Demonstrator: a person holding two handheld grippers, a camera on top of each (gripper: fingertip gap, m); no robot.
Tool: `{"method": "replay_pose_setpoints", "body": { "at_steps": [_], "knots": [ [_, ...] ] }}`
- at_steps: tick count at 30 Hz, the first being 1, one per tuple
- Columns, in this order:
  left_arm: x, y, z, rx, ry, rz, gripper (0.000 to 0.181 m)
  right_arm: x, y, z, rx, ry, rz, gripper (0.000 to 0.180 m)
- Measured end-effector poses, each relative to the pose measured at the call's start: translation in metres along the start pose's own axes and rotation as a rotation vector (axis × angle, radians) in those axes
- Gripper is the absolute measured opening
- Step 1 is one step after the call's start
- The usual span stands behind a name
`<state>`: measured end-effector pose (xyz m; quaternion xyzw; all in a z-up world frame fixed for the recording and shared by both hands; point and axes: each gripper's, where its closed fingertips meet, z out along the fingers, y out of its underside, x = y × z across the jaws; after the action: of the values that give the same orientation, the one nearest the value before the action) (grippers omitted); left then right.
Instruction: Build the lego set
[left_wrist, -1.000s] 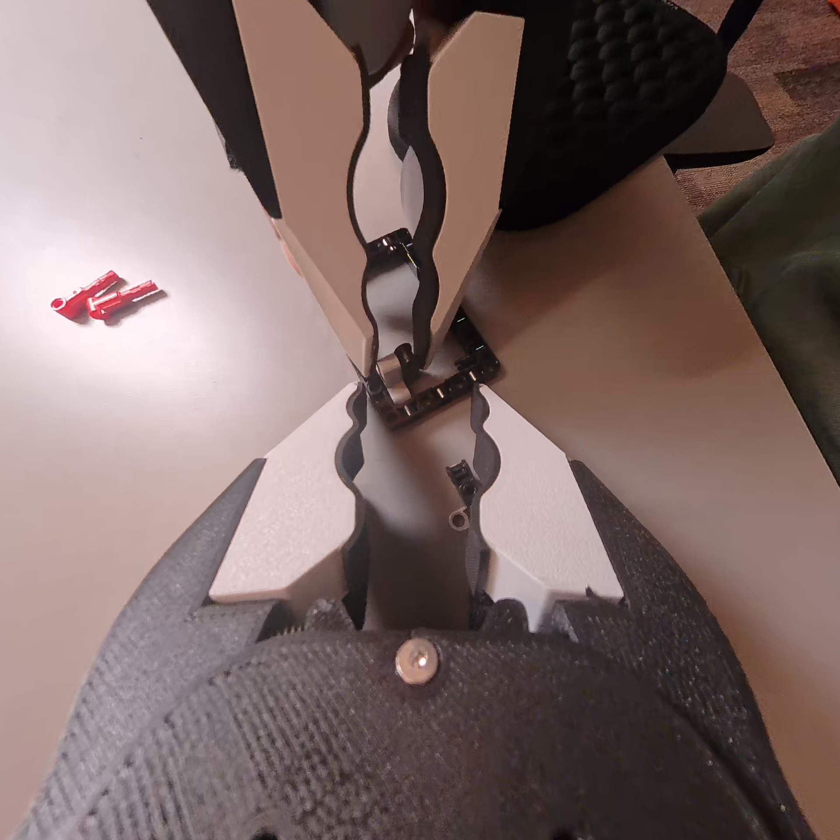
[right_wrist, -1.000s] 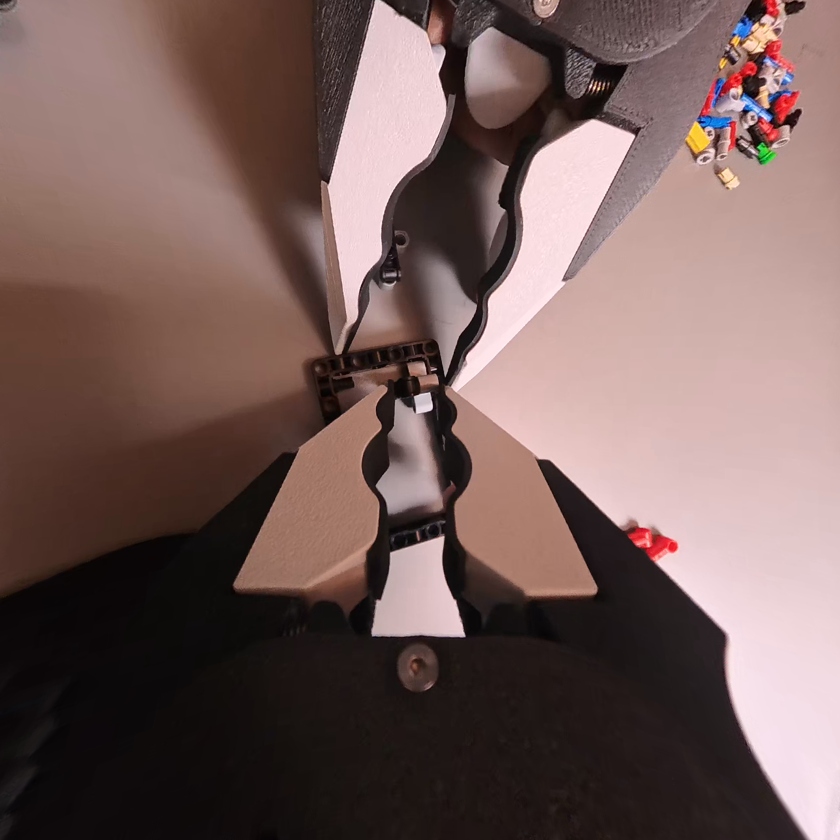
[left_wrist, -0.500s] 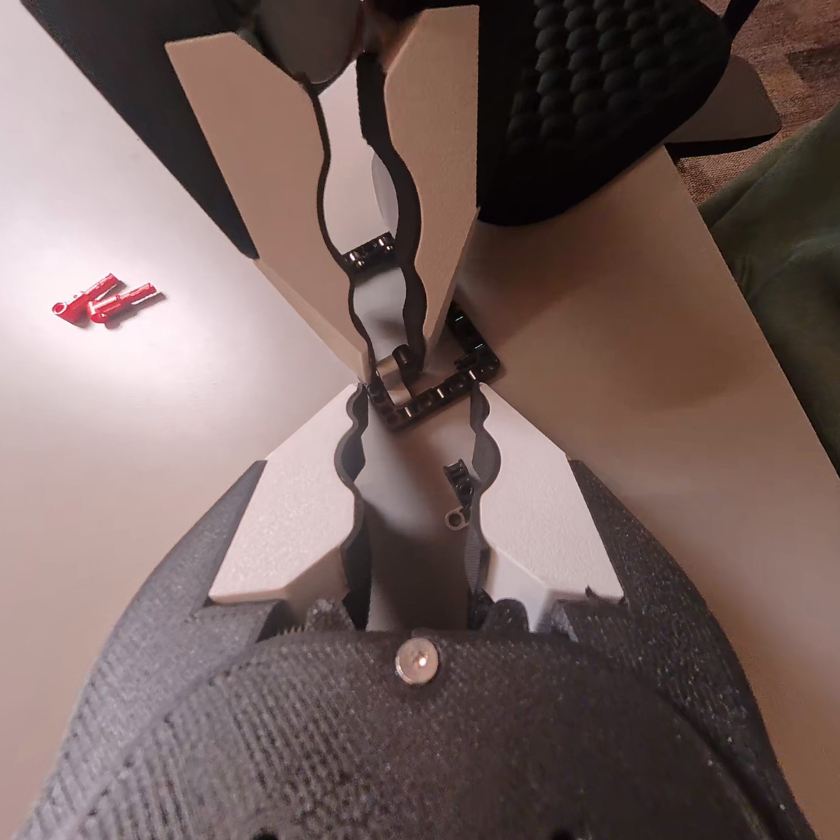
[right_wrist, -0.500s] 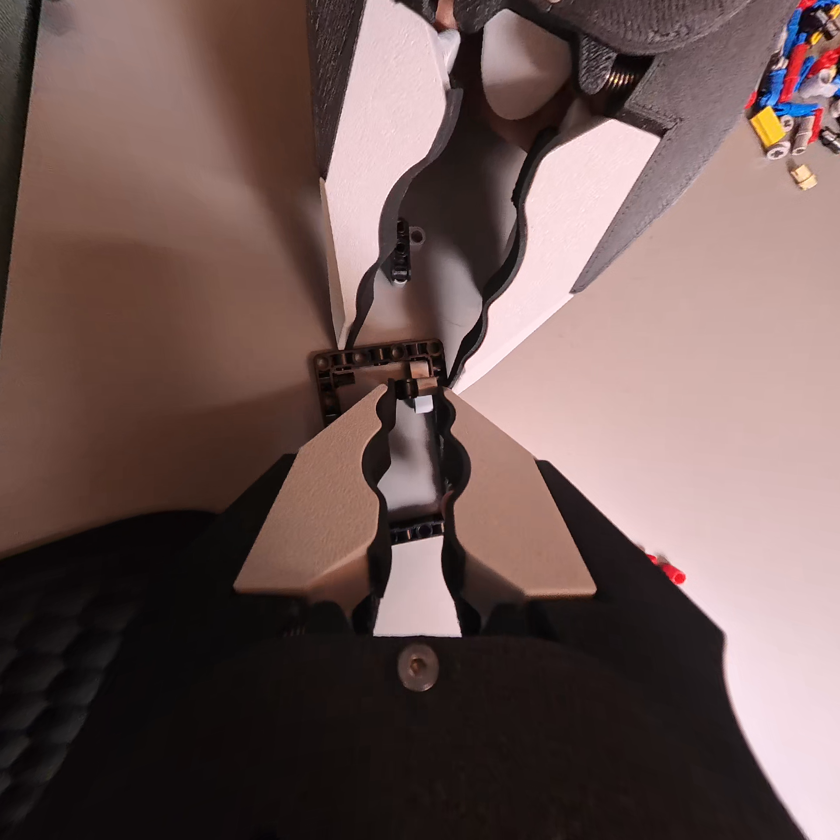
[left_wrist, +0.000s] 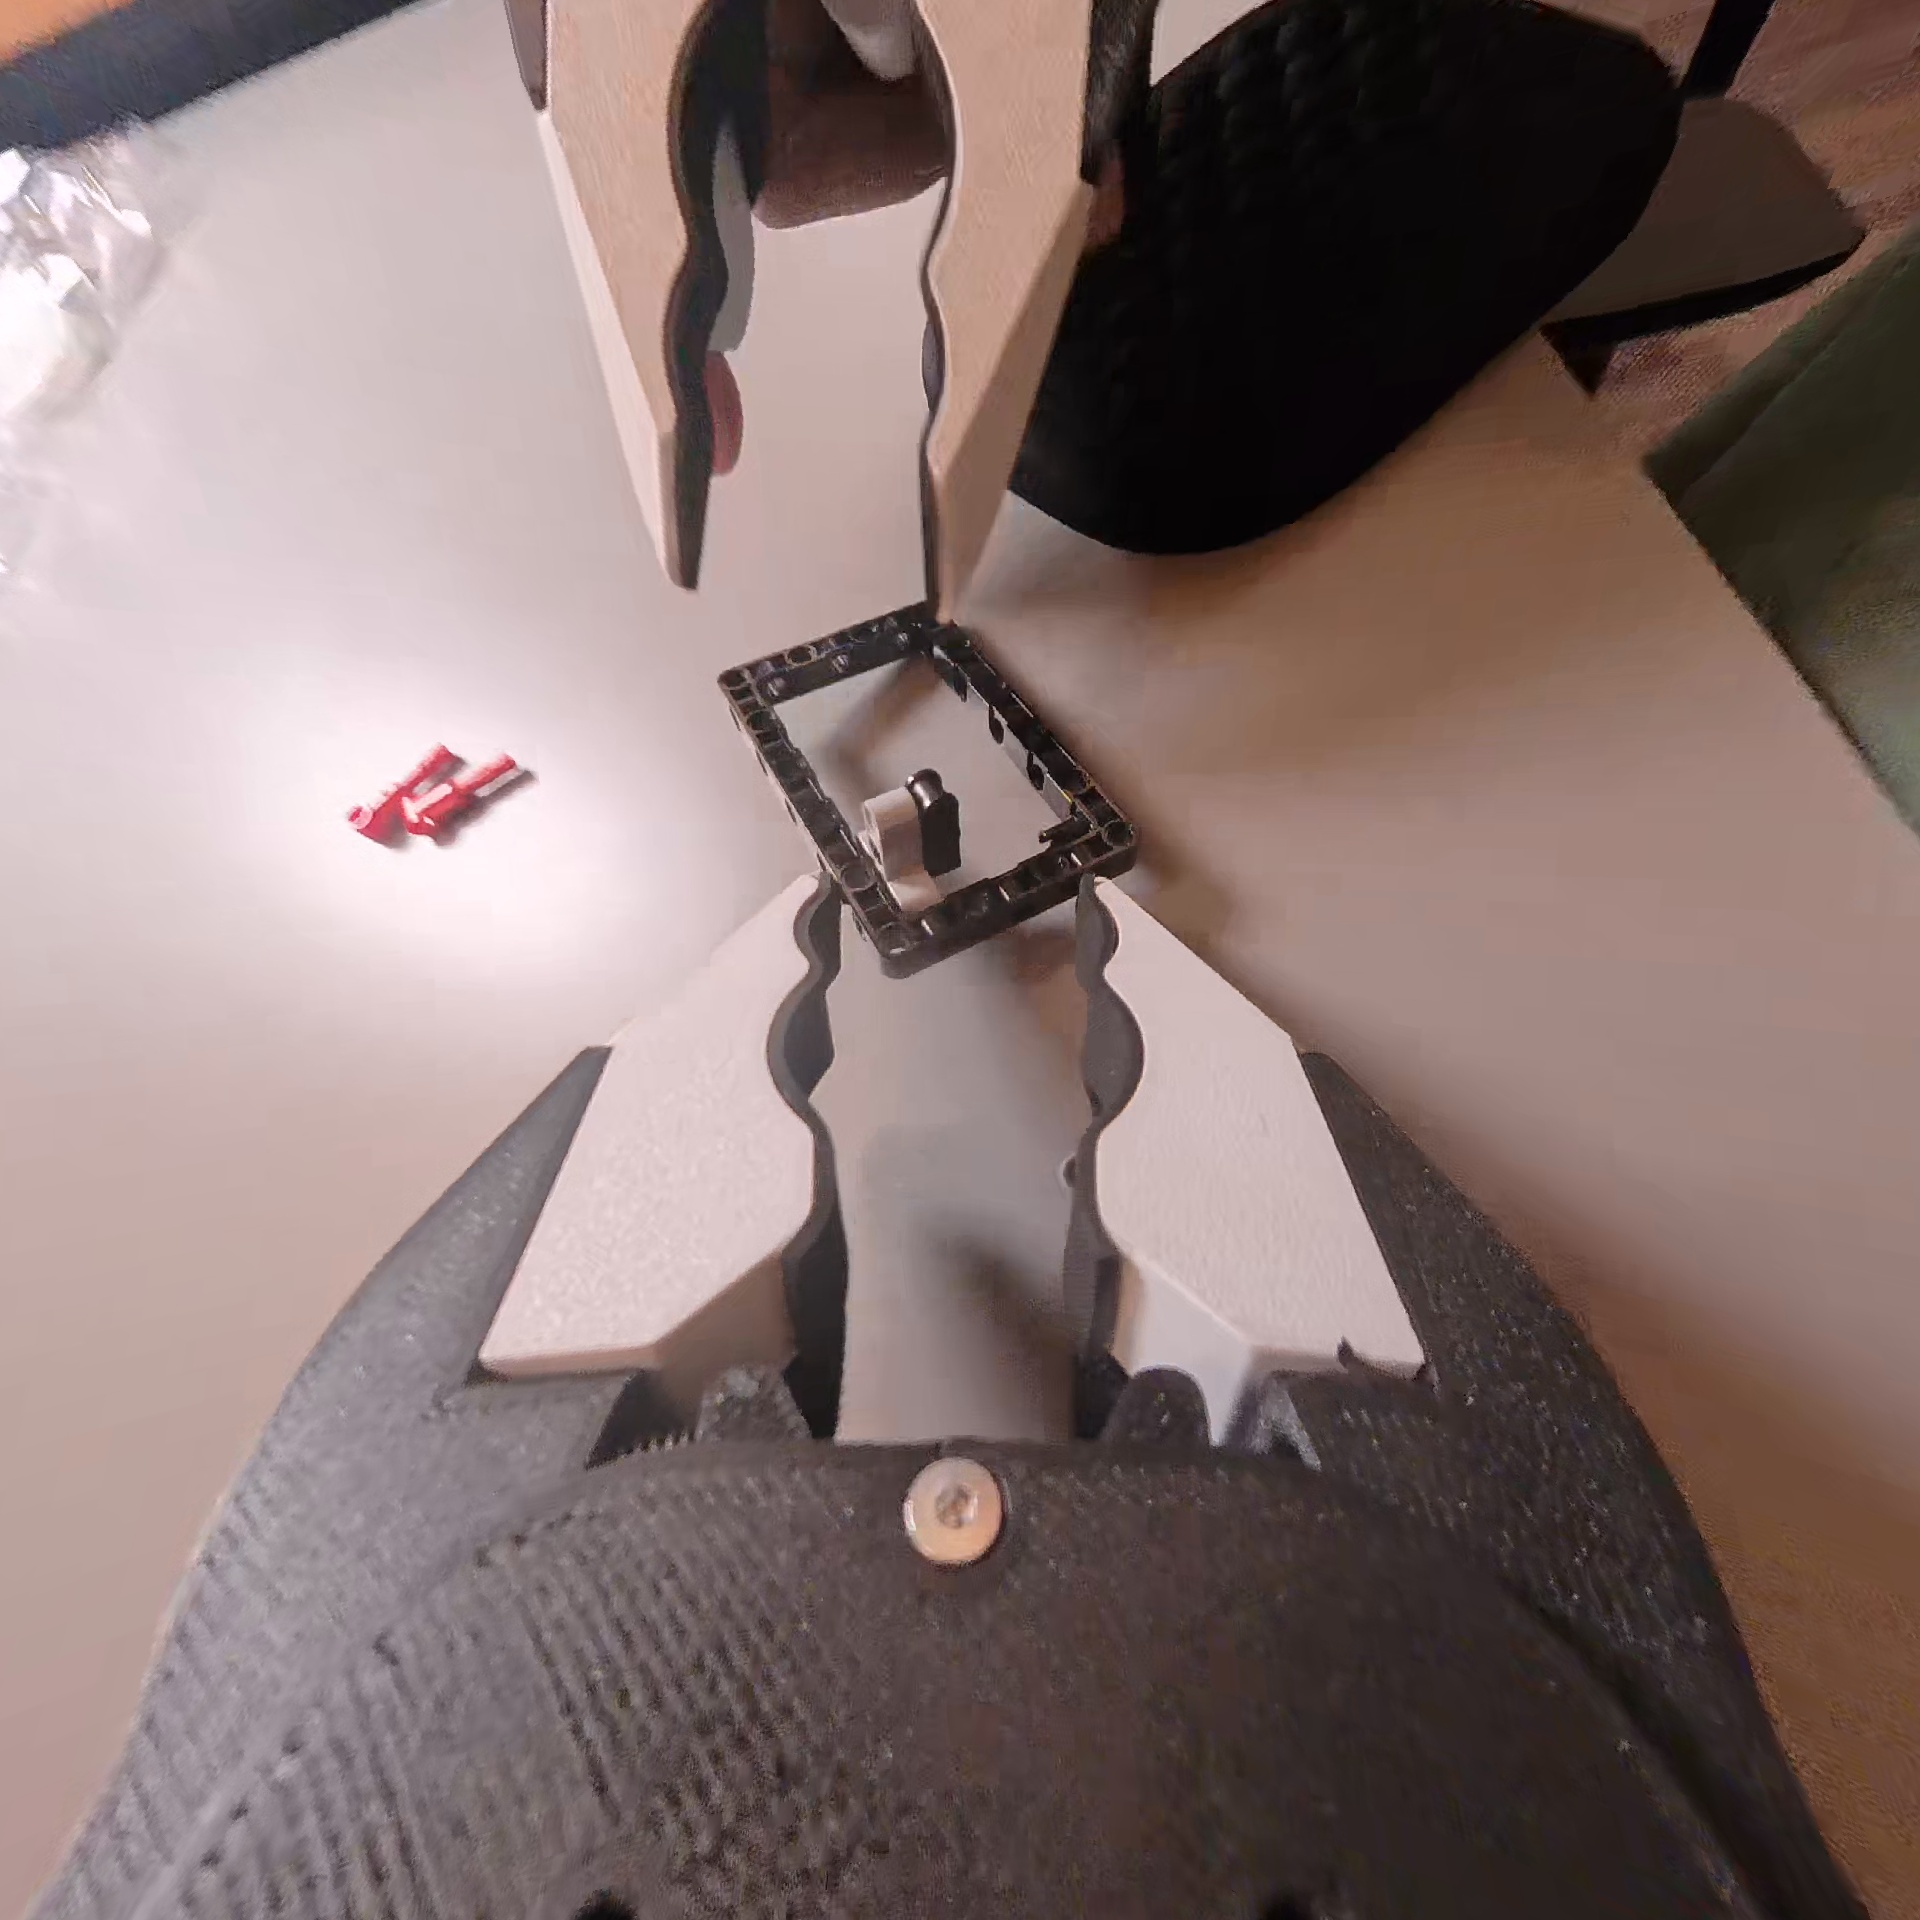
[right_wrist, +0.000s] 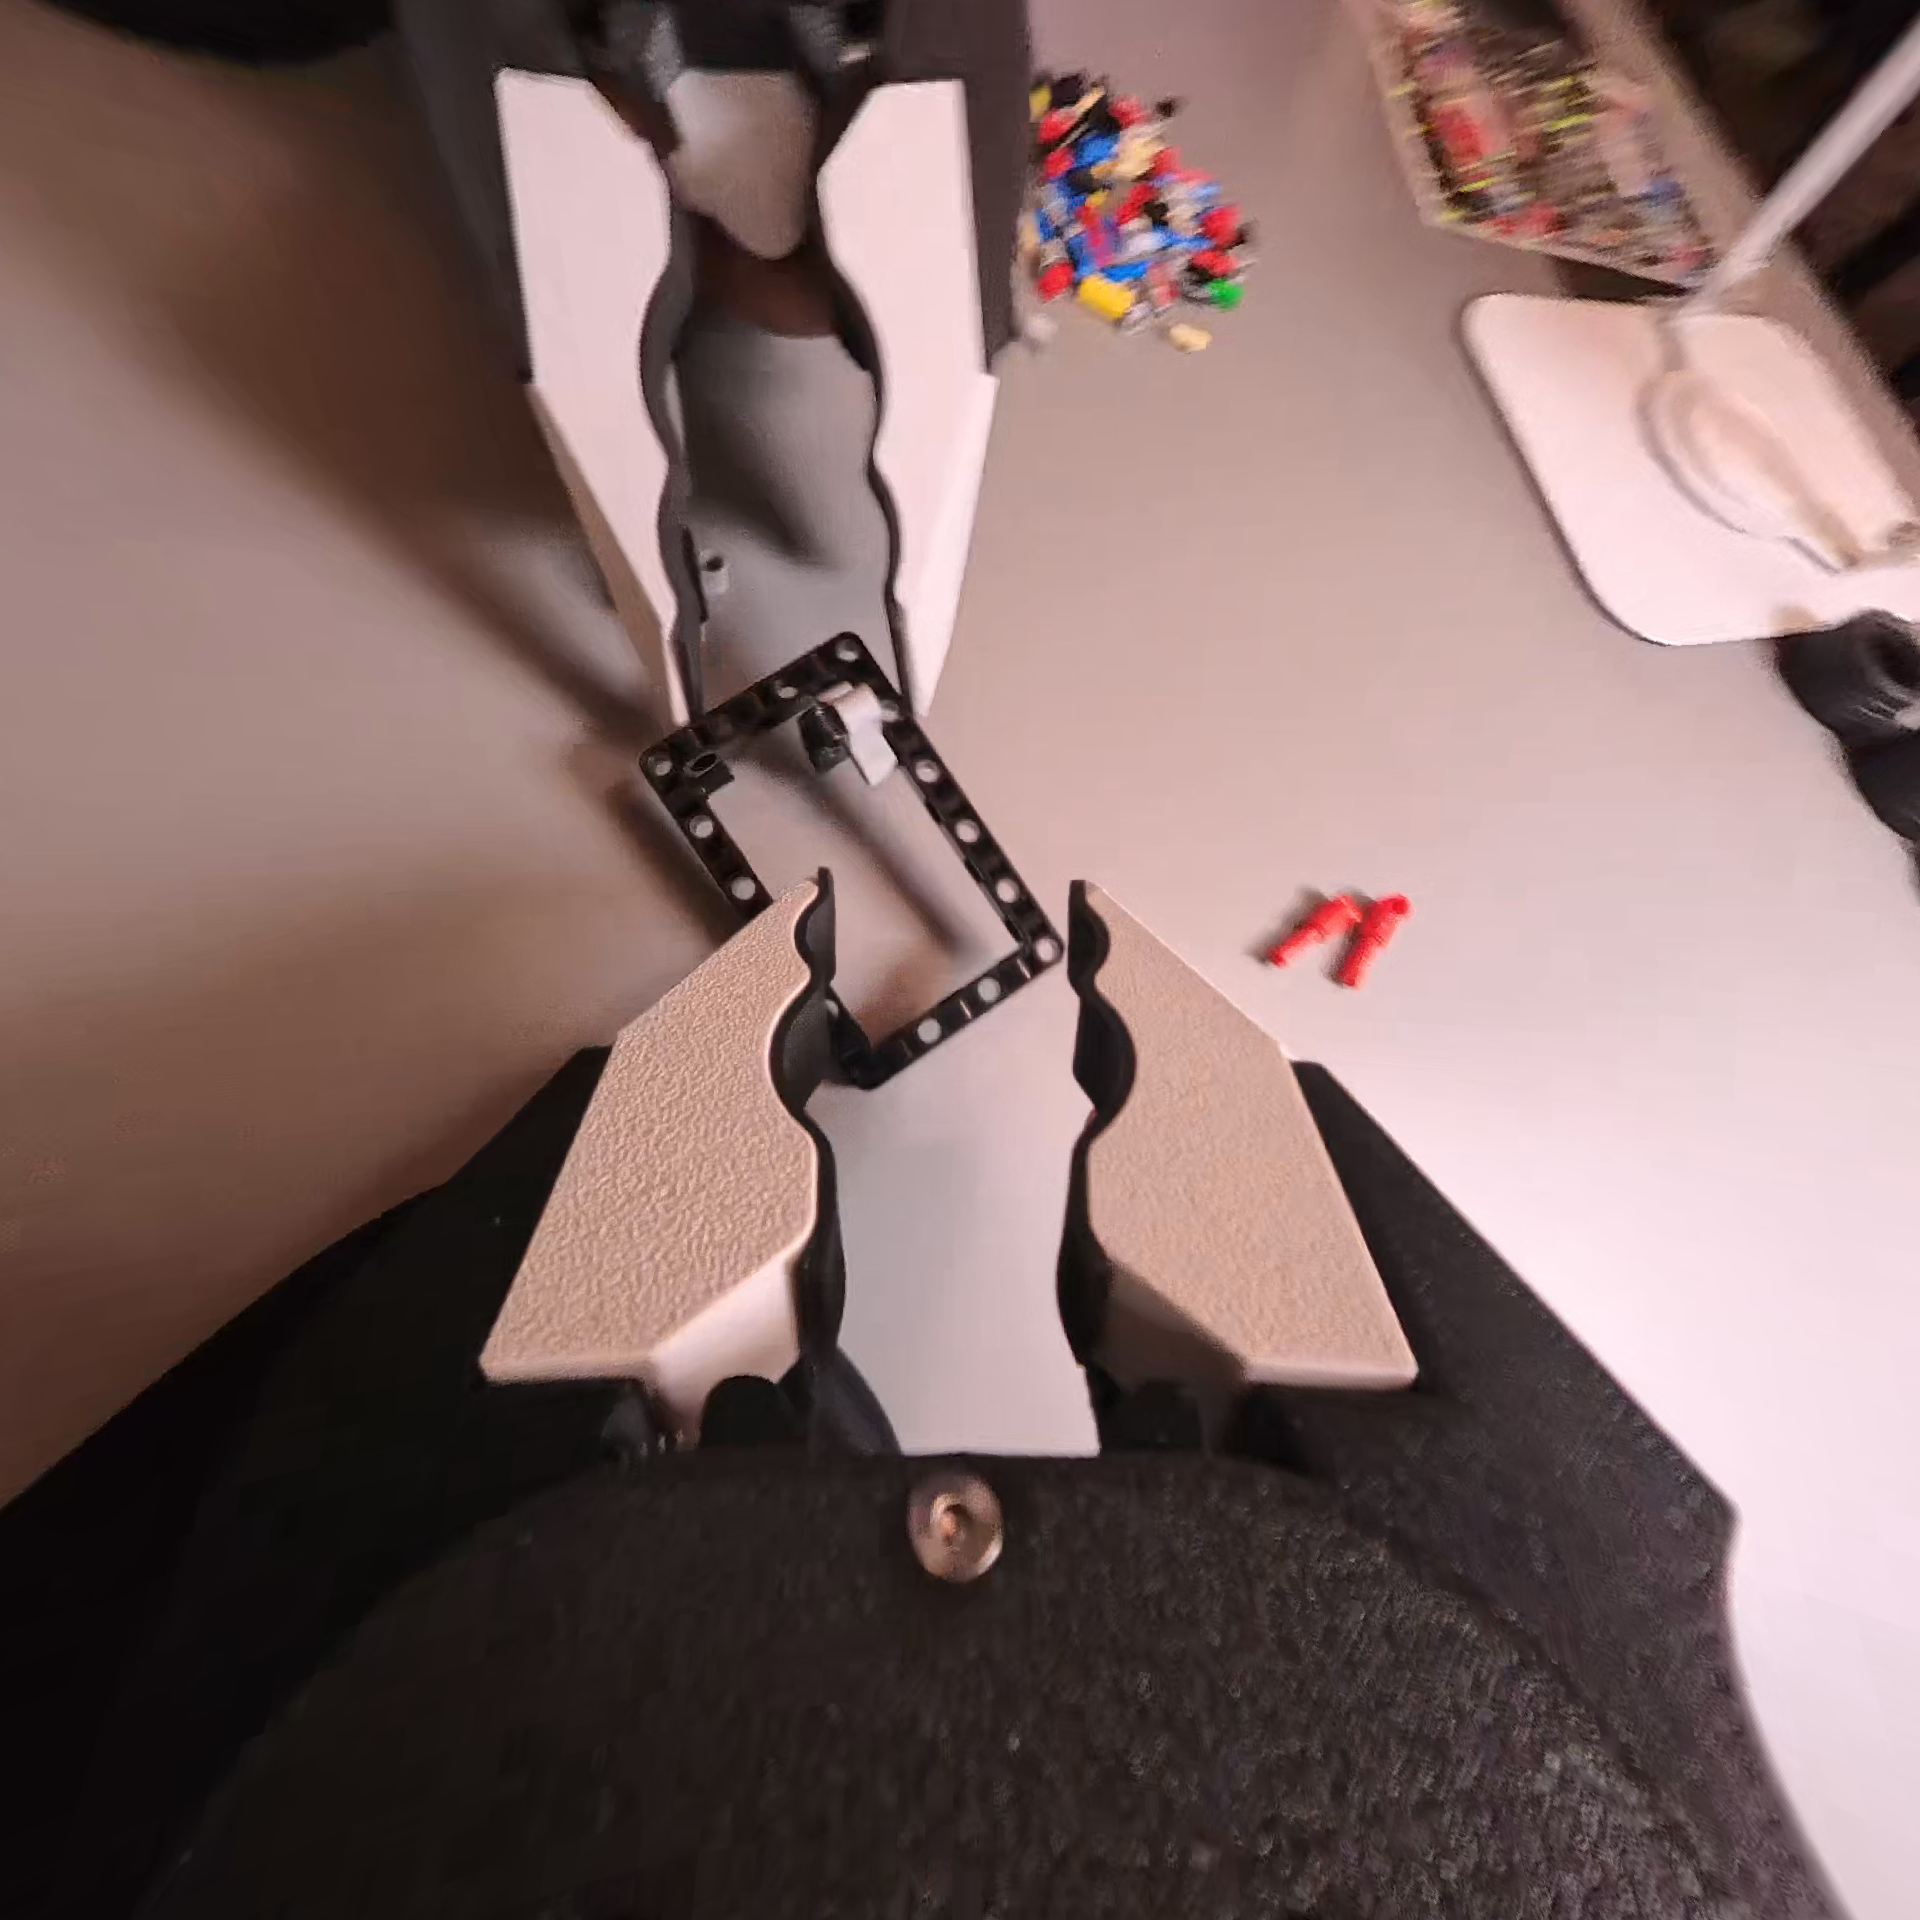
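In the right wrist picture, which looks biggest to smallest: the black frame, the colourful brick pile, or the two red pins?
1. Black frame, nearer the camera.
2. Brick pile, farther off, so its place is unsure.
3. Red pins, clearly smallest.

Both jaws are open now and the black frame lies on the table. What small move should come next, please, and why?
Probably swing the right gripper toward the two red pins and pick one up. Its jaws stand open and empty, the black frame lies free on the table with a grey and black piece already fitted inside, and the pins lie loose just beside it.
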<state>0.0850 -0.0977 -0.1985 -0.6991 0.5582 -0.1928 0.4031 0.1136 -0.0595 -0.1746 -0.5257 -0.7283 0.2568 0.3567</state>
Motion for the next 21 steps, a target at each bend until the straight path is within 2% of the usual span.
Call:
{"method": "replay_pose_setpoints", "body": {
  "at_steps": [5, 8, 9, 11, 18, 21],
  "knots": [
    [0.0, -0.006, -0.002, 0.033, -0.09, 0.211, 0.045, 0.007, 0.017, -0.014, 0.061, 0.128, 0.128, 0.046],
    [0.001, -0.011, -0.004, 0.063, -0.121, 0.298, 0.043, 0.003, 0.016, -0.011, 0.086, 0.123, 0.083, 0.048],
    [0.001, -0.013, -0.005, 0.075, -0.134, 0.324, 0.031, 0.002, 0.013, -0.009, 0.086, 0.11, 0.056, 0.049],
    [0.002, -0.016, -0.007, 0.1, -0.147, 0.364, 0.03, 0.004, 0.01, -0.004, 0.07, 0.101, 0.007, 0.05],
    [-0.007, -0.006, -0.006, 0.072, -0.142, 0.277, 0.03, 0.015, 0.011, 0.011, 0.022, 0.052, -0.075, 0.046],
    [-0.011, 0.002, -0.004, 0.04, -0.128, 0.199, 0.028, 0.031, 0.027, 0.016, -0.078, 0.116, -0.108, 0.037]
  ]
}}
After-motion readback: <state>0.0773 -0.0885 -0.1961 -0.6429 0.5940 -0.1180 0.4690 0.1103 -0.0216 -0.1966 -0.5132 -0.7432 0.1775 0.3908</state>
